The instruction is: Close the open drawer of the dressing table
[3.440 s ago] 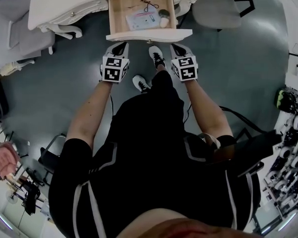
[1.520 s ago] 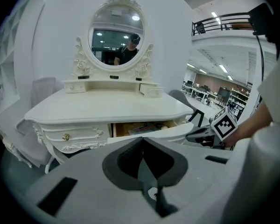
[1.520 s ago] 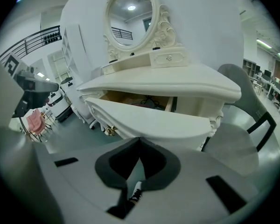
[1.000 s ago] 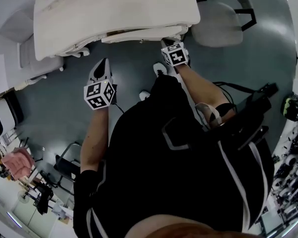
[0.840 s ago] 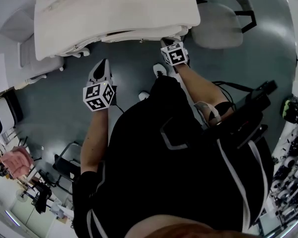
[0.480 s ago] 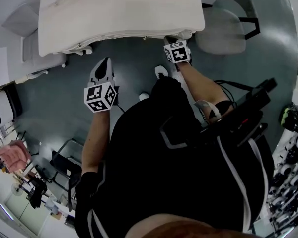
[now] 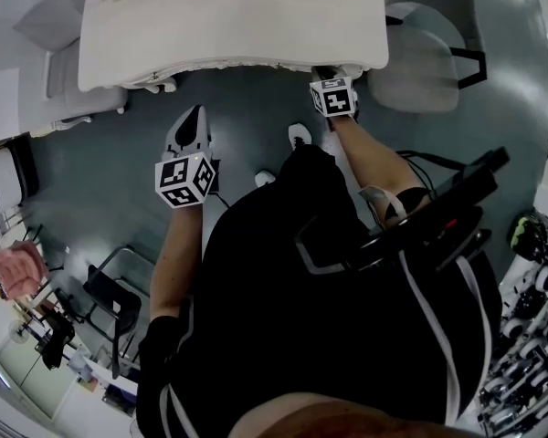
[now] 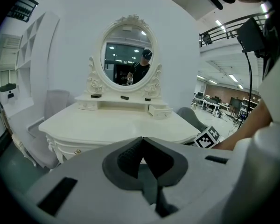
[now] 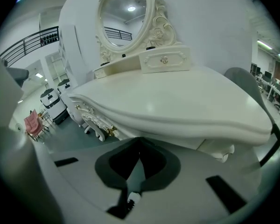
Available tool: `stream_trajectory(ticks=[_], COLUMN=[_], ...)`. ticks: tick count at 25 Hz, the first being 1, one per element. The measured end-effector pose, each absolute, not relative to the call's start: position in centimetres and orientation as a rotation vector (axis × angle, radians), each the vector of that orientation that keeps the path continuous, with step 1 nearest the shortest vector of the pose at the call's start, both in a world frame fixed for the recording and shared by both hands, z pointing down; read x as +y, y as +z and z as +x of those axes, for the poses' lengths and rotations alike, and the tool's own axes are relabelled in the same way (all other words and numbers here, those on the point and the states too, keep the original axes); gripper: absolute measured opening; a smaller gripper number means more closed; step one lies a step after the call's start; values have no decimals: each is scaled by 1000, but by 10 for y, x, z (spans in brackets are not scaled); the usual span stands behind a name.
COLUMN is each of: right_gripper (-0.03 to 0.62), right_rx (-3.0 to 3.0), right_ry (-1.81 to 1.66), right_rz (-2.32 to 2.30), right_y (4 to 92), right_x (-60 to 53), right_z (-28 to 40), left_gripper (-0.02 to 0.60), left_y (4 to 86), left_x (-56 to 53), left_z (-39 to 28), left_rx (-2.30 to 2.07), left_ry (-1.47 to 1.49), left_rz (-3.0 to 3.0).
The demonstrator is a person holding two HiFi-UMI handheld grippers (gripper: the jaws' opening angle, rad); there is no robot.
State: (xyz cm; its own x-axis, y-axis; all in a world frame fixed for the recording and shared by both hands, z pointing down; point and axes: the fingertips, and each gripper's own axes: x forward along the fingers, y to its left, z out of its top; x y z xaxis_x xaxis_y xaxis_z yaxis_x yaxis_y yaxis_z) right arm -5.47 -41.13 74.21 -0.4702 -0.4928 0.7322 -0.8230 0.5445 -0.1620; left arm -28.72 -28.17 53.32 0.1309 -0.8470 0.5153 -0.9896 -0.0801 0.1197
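The white dressing table (image 7: 228, 16) fills the top of the head view, and no drawer sticks out past its front edge (image 7: 256, 63). My right gripper (image 7: 325, 73) is shut on nothing, its tips right at that front edge under the tabletop lip (image 9: 177, 125). My left gripper (image 7: 194, 117) hangs back over the floor, clear of the table, also shut and empty. In the left gripper view the shut jaws (image 8: 141, 140) point at the table front (image 8: 84, 146) and its oval mirror (image 8: 127, 55). The right gripper's marker cube (image 8: 207, 136) shows there too.
A grey chair (image 7: 425, 48) stands right of the table and a pale seat (image 7: 59, 71) to its left. My white shoes (image 7: 300, 135) stand just before the table. A black chair frame (image 7: 110, 299) is at lower left, with equipment shelves (image 7: 530, 272) along the right.
The drawer that stood open with both grippers at its front is now pushed in. The left gripper has drawn back; the right stays at the table edge.
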Motion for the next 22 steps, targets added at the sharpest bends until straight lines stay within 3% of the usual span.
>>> stream_trajectory(ticks=[11, 22], right_gripper=[5, 5], right_rx=[-2153, -2271], right_ry=[619, 498], right_rz=[1069, 1167], right_y=[717, 613], right_x=[-395, -368], right_z=[-59, -60], left_gripper=[5, 3], left_y=[506, 464], left_x=[-282, -267], left_z=[-302, -312], left_rx=[-1740, -1697], left_ry=[359, 240], left_rz=[2056, 2178])
